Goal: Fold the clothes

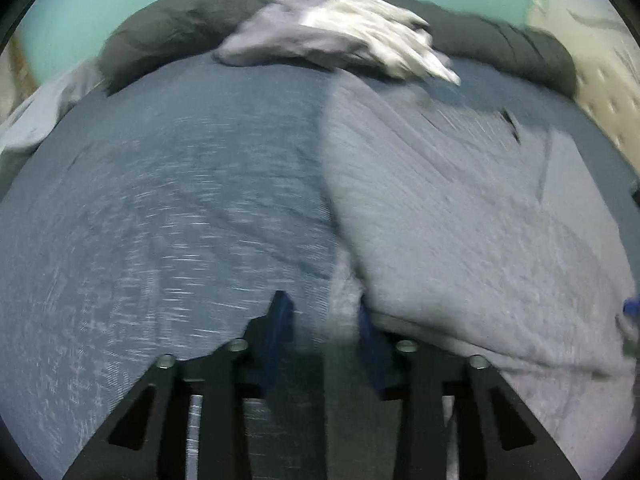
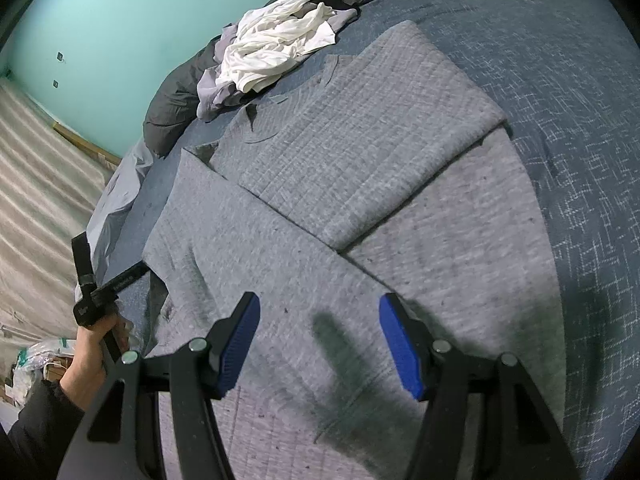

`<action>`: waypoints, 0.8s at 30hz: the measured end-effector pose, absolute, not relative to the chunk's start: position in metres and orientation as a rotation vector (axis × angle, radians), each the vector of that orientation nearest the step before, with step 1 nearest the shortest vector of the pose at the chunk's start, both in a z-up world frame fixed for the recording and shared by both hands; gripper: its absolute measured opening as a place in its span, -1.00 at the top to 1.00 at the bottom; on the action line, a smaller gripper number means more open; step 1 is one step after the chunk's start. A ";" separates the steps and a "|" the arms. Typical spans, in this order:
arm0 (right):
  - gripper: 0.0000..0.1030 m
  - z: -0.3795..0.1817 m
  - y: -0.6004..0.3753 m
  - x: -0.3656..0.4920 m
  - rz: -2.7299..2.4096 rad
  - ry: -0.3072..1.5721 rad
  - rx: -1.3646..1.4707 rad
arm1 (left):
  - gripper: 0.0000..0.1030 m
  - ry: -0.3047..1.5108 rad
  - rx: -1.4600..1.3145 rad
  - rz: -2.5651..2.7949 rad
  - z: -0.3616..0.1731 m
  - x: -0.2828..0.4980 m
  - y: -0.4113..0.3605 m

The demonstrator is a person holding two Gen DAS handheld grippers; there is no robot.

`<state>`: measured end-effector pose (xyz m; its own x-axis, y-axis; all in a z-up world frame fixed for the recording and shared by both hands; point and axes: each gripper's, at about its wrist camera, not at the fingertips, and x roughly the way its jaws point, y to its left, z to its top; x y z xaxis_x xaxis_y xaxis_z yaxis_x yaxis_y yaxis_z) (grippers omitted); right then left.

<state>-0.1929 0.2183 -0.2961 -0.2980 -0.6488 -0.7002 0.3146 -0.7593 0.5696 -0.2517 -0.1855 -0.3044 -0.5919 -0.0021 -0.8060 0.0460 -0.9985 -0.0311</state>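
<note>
Grey knit sweater spread flat mid-bed on blue flecked bedspread; both sleeves folded inward over the body, crossing in a shallow V; neckline toward the head of the bed, hem toward the foot edge and the cameras.

Right gripper over the lower body of the sweater; blue pads well apart, nothing between them, only grey knit and its own shadow below; touching the fabric or not, cannot tell.

Left gripper at the sweater's side edge near the foot of the bed; left-wrist view heavily blurred; jaws partly closed, a lip of grey fabric between the blue fingers; right finger half hidden under the fabric; pressing on it or not, cannot tell. Same gripper seen in the right-wrist view at the sweater's edge, gripped by a hand with a dark sleeve.

White garment crumpled on a lilac garment, heaped near the head edge of the bed, just beyond the sweater's collar; dark grey duvet roll along the head edge behind the heap; teal wall beyond; pale lilac sheet hanging off the bed's side edge.
</note>
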 end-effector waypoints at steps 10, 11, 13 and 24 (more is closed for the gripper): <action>-0.22 -0.296 0.218 -0.194 -2.085 -0.437 1.340 | 0.37 0.427 1.306 -2.682 -0.311 -0.246 -0.232; -0.22 -0.296 0.218 -0.194 -2.085 -0.438 1.340 | 0.37 0.383 1.312 -2.704 -0.311 -0.247 -0.226; -0.22 -0.296 0.217 -0.194 -2.086 -0.439 1.339 | 0.37 0.310 1.332 -2.746 -0.307 -0.245 -0.214; -0.22 -0.298 0.219 -0.195 -2.085 -0.448 1.346 | 0.19 -0.025 1.438 -2.855 -0.309 -0.248 -0.157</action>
